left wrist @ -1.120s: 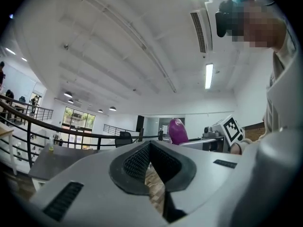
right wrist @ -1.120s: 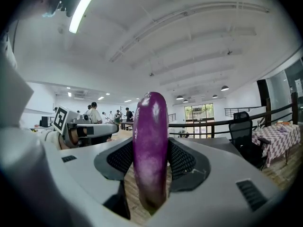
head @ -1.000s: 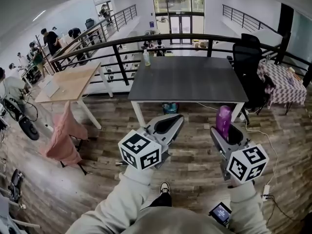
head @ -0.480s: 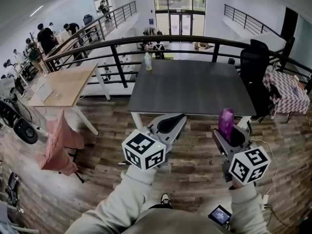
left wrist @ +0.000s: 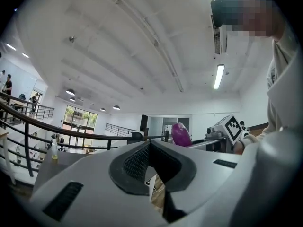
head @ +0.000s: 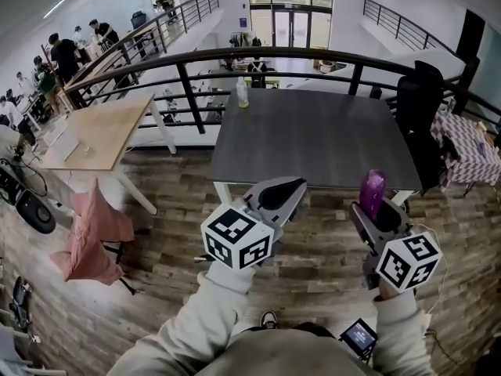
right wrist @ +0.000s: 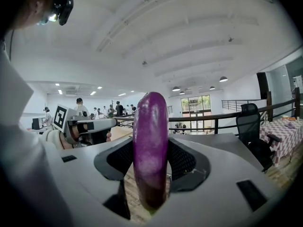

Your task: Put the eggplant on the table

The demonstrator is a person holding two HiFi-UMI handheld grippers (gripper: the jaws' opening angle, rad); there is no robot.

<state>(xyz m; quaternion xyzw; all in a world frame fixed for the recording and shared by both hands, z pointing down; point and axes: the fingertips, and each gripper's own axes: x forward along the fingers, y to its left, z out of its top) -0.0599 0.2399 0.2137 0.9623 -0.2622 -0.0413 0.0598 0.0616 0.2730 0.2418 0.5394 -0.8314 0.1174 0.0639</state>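
Eggplant [right wrist: 150, 150] stands upright, clamped in our right gripper [head: 376, 210] just short of the table [head: 313, 135], our left gripper [left wrist: 149, 150] keeps jaws together, empty, and both sit nearer the table than before.

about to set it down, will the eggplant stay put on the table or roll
The eggplant looks long, rounded and glossy, so on end it would probably tip, and on its side it may roll on the flat table. It stands upright between the jaws without sagging, so it is likely stiff. Its smooth skin could be slippery.
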